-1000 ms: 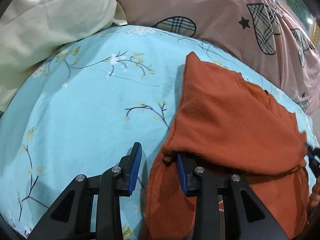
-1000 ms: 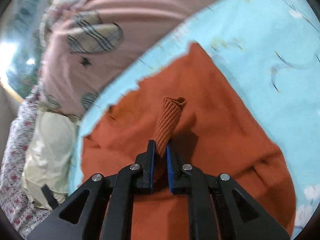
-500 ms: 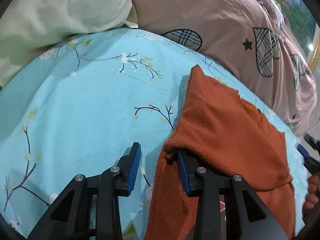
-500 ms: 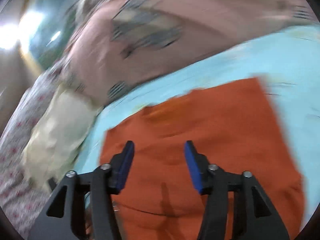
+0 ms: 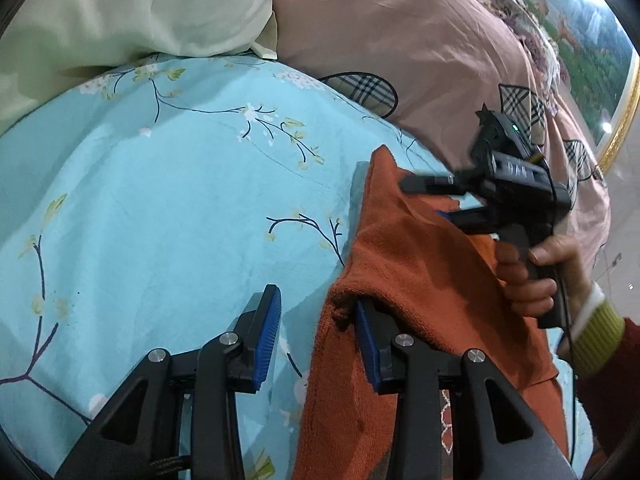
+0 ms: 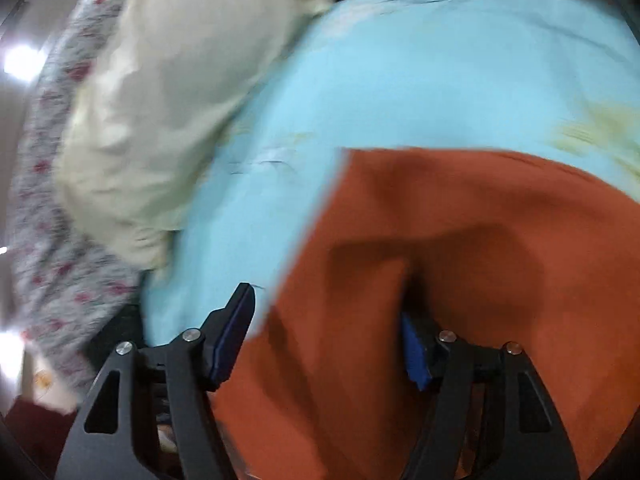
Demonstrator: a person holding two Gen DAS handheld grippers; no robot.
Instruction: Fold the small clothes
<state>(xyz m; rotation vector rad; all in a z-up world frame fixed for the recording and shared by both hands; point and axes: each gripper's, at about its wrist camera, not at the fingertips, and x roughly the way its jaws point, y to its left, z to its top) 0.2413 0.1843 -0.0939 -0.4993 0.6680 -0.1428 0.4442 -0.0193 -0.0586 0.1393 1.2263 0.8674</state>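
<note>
An orange knit sweater [image 5: 416, 264] lies on the light blue floral bedsheet [image 5: 180, 200], with a folded layer on top. My left gripper [image 5: 320, 332] is open at the sweater's left edge; its right finger sits under the folded flap, its left finger over bare sheet. My right gripper [image 5: 432, 196] shows in the left wrist view, open above the sweater's far part, held by a hand. In the blurred right wrist view the right gripper [image 6: 324, 344] is open over the sweater [image 6: 460, 280], its right finger tucked under a fold.
A pale green pillow [image 5: 120, 12] lies at the far left and a pink quilt with plaid patches [image 5: 420, 40] along the back. A grey floral blanket [image 6: 52, 200] lies beside the pillow [image 6: 160, 100]. A framed picture [image 5: 592, 60] stands at the far right.
My right gripper let go of the ribbed sleeve cuff, opened, and swung left over the sweater's far part. My left gripper stayed open at the left edge and drew back slightly.
</note>
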